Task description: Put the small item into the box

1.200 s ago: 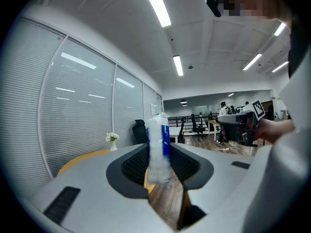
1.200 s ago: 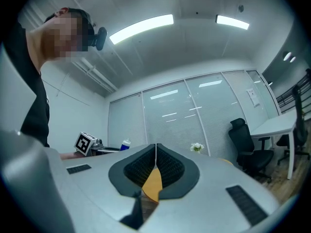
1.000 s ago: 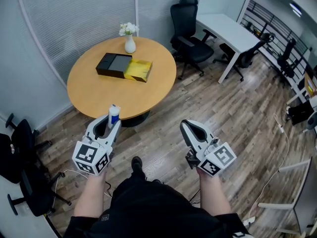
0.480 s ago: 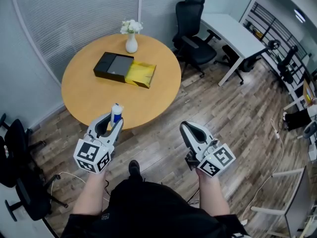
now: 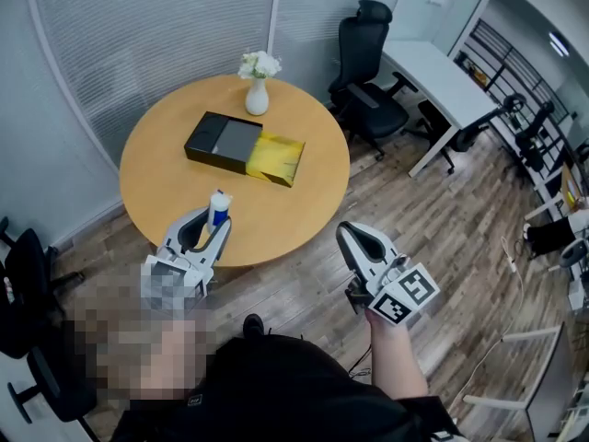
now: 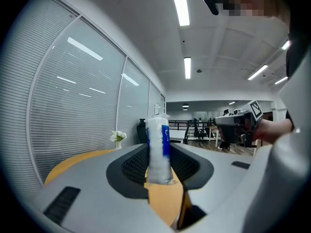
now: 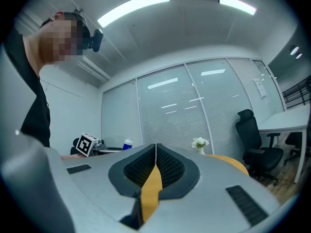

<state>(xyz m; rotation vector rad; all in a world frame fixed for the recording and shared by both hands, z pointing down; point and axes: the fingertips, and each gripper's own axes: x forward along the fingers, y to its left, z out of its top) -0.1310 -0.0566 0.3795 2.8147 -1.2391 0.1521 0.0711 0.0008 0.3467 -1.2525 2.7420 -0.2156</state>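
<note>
Plainly our left gripper point(image 5: 210, 224) pinches the small white-and-blue plastic tube point(image 6: 158, 147) low, our right gripper point(image 7: 155, 152) closed empty, so the tube may tip out before reaching the black-and-yellow box point(image 5: 245, 147).

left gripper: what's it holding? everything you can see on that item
A small white cylindrical plastic bottle with a blue label and a white top; it looks translucent near the base. It stands upright, clamped low down between the jaws of the left hand-held gripper, with most of its body sticking out past them. Only the dark ribbed pads touch it. In the head view it overlaps the near edge of the round wooden table, well short of the black-and-yellow box.
</note>
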